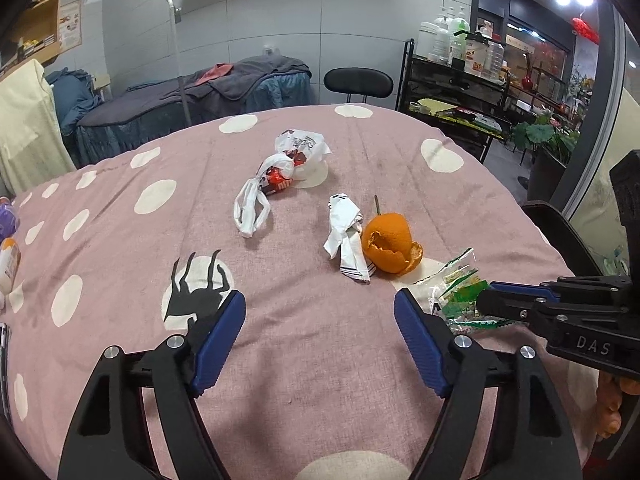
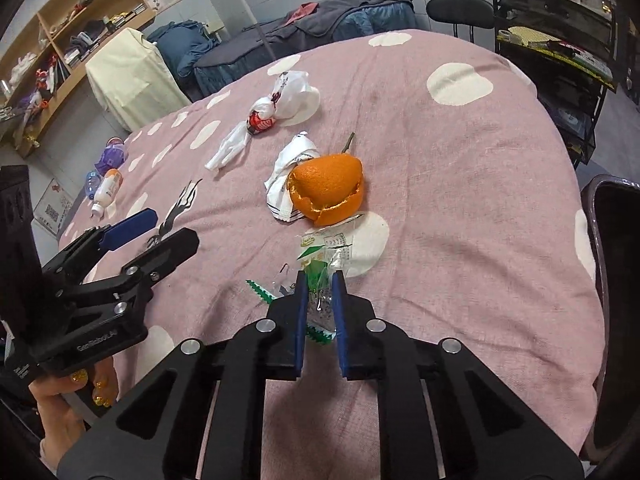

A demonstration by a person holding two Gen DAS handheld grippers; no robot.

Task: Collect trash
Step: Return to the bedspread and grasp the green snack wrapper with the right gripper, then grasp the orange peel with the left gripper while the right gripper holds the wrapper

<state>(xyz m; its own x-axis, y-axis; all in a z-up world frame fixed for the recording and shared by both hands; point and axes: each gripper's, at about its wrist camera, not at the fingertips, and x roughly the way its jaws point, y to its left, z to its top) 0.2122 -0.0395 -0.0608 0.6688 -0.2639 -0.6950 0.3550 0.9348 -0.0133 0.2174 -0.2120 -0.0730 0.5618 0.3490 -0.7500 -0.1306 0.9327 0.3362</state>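
On the pink dotted cloth lie a knotted white plastic bag, a crumpled white paper wrapper, an orange peel and a clear green-printed wrapper. My right gripper is shut on the near end of that green wrapper, just in front of the orange peel. It shows from the side in the left wrist view. My left gripper hangs open over bare cloth, short of the paper wrapper, with nothing between its fingers; the right wrist view shows it at the left.
Small bottles lie at the cloth's far left edge. A black chair stands behind the table, a black rack with bottles at the right, and a dark chair back by the right edge.
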